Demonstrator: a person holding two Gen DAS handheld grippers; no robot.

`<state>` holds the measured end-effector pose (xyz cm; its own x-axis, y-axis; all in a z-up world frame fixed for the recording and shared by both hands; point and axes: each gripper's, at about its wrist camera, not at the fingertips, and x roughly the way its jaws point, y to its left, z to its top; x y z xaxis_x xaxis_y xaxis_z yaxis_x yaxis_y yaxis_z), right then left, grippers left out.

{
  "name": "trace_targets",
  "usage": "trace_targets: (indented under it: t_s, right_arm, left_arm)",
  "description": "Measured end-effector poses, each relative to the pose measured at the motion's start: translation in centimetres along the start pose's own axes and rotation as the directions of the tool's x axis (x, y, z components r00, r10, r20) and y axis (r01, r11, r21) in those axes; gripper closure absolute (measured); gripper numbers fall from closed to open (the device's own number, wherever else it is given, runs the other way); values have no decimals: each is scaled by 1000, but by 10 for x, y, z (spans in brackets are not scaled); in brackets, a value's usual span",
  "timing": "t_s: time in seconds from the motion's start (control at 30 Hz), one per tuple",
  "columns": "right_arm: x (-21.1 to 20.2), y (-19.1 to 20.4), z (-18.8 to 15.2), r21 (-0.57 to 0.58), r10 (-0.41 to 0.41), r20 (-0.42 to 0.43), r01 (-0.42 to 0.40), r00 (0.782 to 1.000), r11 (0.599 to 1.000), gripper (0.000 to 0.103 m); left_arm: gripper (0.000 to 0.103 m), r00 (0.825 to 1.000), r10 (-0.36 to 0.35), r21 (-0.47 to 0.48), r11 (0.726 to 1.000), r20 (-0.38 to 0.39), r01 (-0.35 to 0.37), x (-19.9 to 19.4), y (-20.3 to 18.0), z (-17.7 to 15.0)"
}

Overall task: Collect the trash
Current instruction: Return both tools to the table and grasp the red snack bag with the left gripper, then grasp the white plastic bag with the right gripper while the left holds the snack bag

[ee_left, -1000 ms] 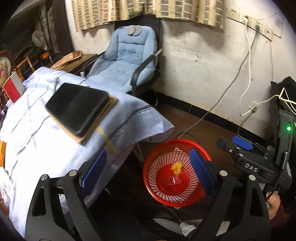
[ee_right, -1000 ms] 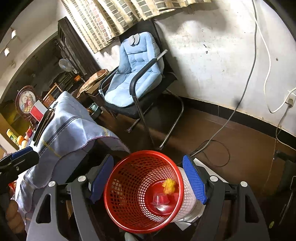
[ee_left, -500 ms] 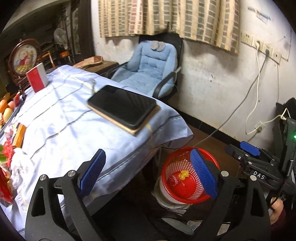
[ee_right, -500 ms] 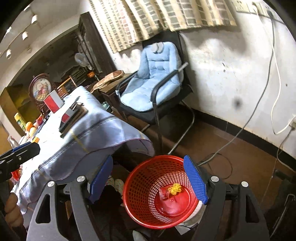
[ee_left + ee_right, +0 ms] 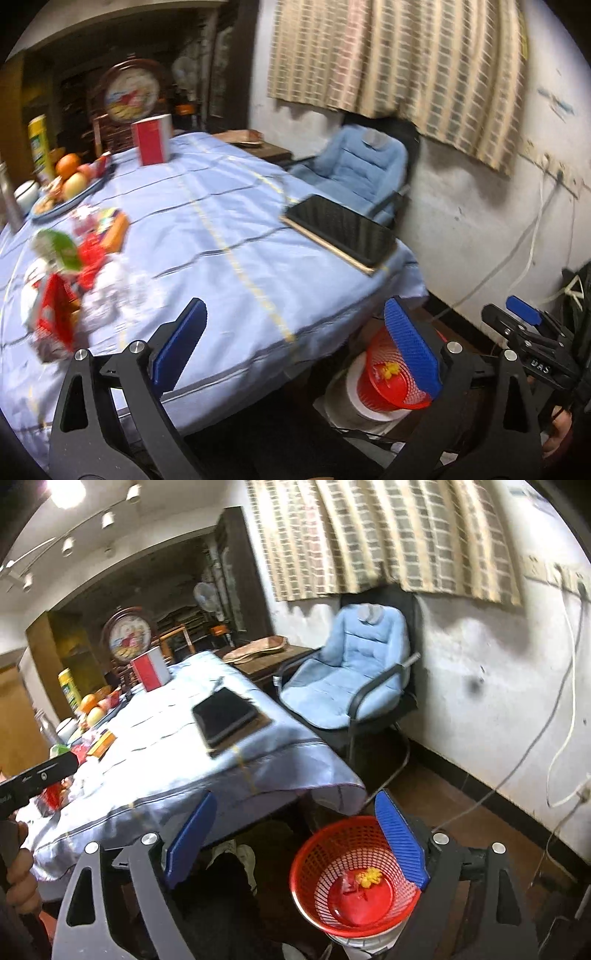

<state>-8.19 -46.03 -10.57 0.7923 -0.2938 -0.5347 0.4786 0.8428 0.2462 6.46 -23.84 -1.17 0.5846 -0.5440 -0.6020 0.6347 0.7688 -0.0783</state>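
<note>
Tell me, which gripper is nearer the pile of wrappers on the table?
Left. The left gripper hovers over the table edge beside the wrappers; the right gripper sits off the table, above the red basket.

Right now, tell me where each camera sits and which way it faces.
Left wrist: on the left gripper, above the table's near edge, facing across the blue tablecloth toward the trash pile; its open fingers and the right gripper show.
Right wrist: on the right gripper, lower, beside the table, facing the chair; its open fingers show.
Shared: red basket, black tablet, chair, clock.
</note>
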Motion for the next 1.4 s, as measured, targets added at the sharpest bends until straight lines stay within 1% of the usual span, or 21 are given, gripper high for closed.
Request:
trace_targets:
  t_s: [0.1, 0.23, 0.3, 0.33, 0.4, 0.5, 0.6, 0.67, 0.7, 0.8, 0.9, 0.93, 0.97, 1.0, 1.03, 1.07, 1.13, 1.2, 1.3, 1.4]
  right_arm:
    - [-2, 27, 1, -53, 21, 2, -21, 1000, 998, 15]
    - [-1, 66, -1, -130, 54, -12, -55, 998, 990, 14]
    - [2, 85, -4, -159, 73, -28, -77, 997, 984, 14]
    - [5, 97, -5, -177, 85, -40, -91, 996, 980, 14]
    - [11, 114, -6, -203, 103, -61, -114, 993, 973, 14]
    - [22, 146, -6, -250, 153, -99, -174, 983, 953, 14]
    - [31, 176, -6, -290, 199, -123, -227, 972, 930, 14]
    - [32, 193, -9, -316, 218, -128, -248, 967, 916, 14]
    - [34, 200, -10, -328, 224, -130, -256, 966, 909, 14]
    - [38, 218, -12, -348, 242, -139, -276, 960, 896, 14]
    - [43, 225, -12, -347, 254, -154, -293, 955, 891, 14]
    - [44, 227, -12, -341, 258, -159, -299, 953, 891, 14]
    - [46, 229, -11, -337, 262, -163, -304, 951, 891, 14]
    - [48, 230, -10, -331, 270, -169, -312, 948, 891, 14]
    - [50, 232, -10, -328, 274, -173, -318, 946, 890, 14]
    - [52, 235, -10, -323, 280, -180, -326, 943, 889, 14]
    - [56, 240, -9, -315, 293, -195, -343, 936, 885, 14]
    - [60, 246, -8, -313, 306, -205, -359, 930, 879, 14]
    - [65, 259, -6, -327, 321, -214, -377, 923, 867, 14]
    - [73, 279, -4, -350, 331, -225, -393, 916, 850, 14]
  left_arm:
    - [9, 999, 37, -57, 998, 20, -35, -10, 29, -4]
    - [8, 989, 143, -159, 978, 38, -136, -21, 85, -15]
    - [7, 981, 193, -214, 960, 35, -182, -25, 112, -22]
    - [7, 975, 223, -251, 945, 25, -210, -25, 131, -26]
    - [7, 968, 251, -313, 919, 1, -238, -25, 160, -34]
    - [7, 968, 245, -405, 881, -49, -244, -20, 201, -50]
    - [7, 975, 210, -453, 864, -77, -222, -14, 221, -61]
    - [7, 982, 167, -470, 862, -92, -191, -9, 232, -64]
    - [7, 984, 148, -466, 867, -101, -178, -5, 233, -64]
    - [7, 984, 139, -447, 877, -116, -176, 4, 230, -60]
    - [8, 984, 133, -460, 871, -117, -172, 11, 233, -56]
    - [14, 986, 127, -469, 868, -106, -163, 10, 236, -56]
    - [28, 987, 124, -470, 869, -98, -156, 10, 237, -55]
    - [37, 989, 122, -464, 874, -86, -148, 8, 238, -55]
    - [54, 990, 119, -454, 880, -76, -141, 6, 238, -54]
    - [59, 990, 120, -448, 884, -69, -138, 5, 237, -52]
    - [63, 990, 139, -440, 887, -33, -140, -8, 237, -51]
    - [64, 987, 159, -436, 888, -4, -145, -19, 238, -50]
    - [64, 981, 192, -443, 883, 37, -156, -41, 246, -50]
    - [64, 970, 236, -450, 874, 61, -185, -60, 256, -53]
